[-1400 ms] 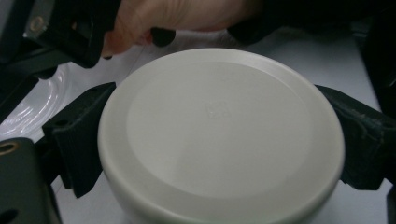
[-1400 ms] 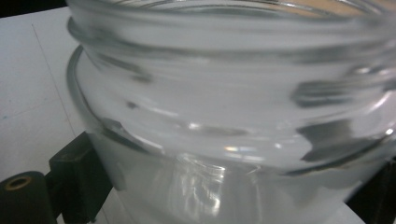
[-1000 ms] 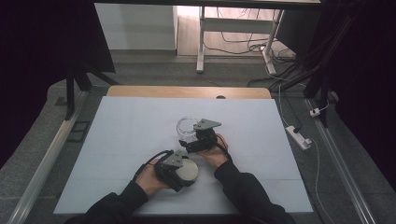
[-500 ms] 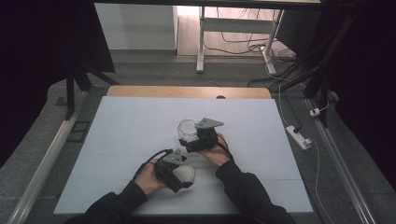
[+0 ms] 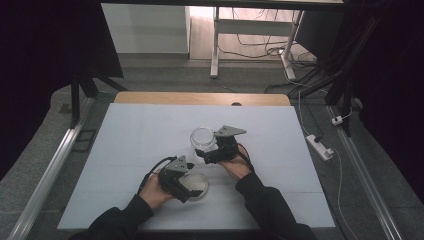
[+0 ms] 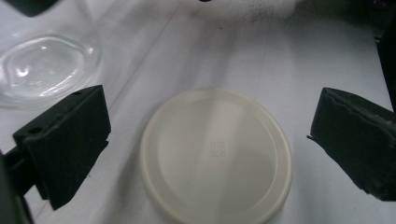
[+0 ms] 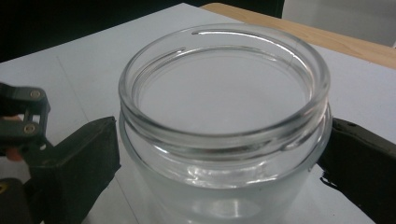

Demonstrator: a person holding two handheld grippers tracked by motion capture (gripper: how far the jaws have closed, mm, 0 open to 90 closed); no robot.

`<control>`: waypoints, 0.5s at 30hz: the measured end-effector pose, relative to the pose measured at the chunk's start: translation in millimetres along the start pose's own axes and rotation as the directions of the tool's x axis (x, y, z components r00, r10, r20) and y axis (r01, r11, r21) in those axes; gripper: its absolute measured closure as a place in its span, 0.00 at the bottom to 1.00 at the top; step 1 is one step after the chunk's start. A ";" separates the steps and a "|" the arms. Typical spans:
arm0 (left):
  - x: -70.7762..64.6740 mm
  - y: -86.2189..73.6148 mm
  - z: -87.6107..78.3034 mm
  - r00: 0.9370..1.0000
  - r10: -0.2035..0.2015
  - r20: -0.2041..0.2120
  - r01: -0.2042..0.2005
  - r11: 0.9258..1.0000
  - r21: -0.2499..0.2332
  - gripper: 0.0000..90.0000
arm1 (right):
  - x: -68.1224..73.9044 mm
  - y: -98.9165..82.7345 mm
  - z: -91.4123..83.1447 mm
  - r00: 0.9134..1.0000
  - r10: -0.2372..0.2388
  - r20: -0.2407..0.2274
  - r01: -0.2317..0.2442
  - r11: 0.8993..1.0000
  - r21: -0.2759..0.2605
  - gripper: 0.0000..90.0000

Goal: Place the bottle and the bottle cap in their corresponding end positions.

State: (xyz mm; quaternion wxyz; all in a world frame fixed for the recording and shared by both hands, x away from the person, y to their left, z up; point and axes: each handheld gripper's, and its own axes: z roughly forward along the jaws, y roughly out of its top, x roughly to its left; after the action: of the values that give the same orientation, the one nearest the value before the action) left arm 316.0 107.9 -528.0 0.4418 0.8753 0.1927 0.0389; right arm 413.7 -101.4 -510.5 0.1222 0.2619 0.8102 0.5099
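A clear glass jar (image 5: 202,137) stands upright and open-mouthed near the middle of the white surface (image 5: 125,150), and the right gripper (image 5: 212,152) is clamped on it from the near side. In the right gripper view its two black jaws press against the jar's (image 7: 224,135) wall on either side, just below the rim. The cream round lid (image 5: 194,186) lies flat on the surface closer to the person, a little to the left of the jar and apart from it. The left gripper (image 5: 182,182) hovers right over the lid with its jaws spread wide. In the left gripper view the lid (image 6: 215,154) sits between the two jaws with a gap on each side, touching neither, and the jar's base (image 6: 44,70) shows at the upper left.
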 end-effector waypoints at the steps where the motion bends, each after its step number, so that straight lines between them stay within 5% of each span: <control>1: 0.4 -0.3 -1.6 1.000 -0.002 -0.001 0.002 1.000 -0.002 0.00 | 0.3 -0.4 -0.1 1.000 -0.002 -0.001 0.002 1.000 0.006 0.01; 15: 4.3 -2.9 -23.0 0.999 -0.045 -0.026 0.044 0.998 -0.044 0.00 | 6.6 0.1 -10.8 1.000 -0.011 0.013 0.010 1.000 0.027 0.01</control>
State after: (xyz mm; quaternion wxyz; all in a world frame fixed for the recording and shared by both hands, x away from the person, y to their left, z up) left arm 313.6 128.5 -516.7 0.4590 0.8603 0.2173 0.0451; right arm 403.2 -106.0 -505.1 0.1269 0.2627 0.8174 0.4967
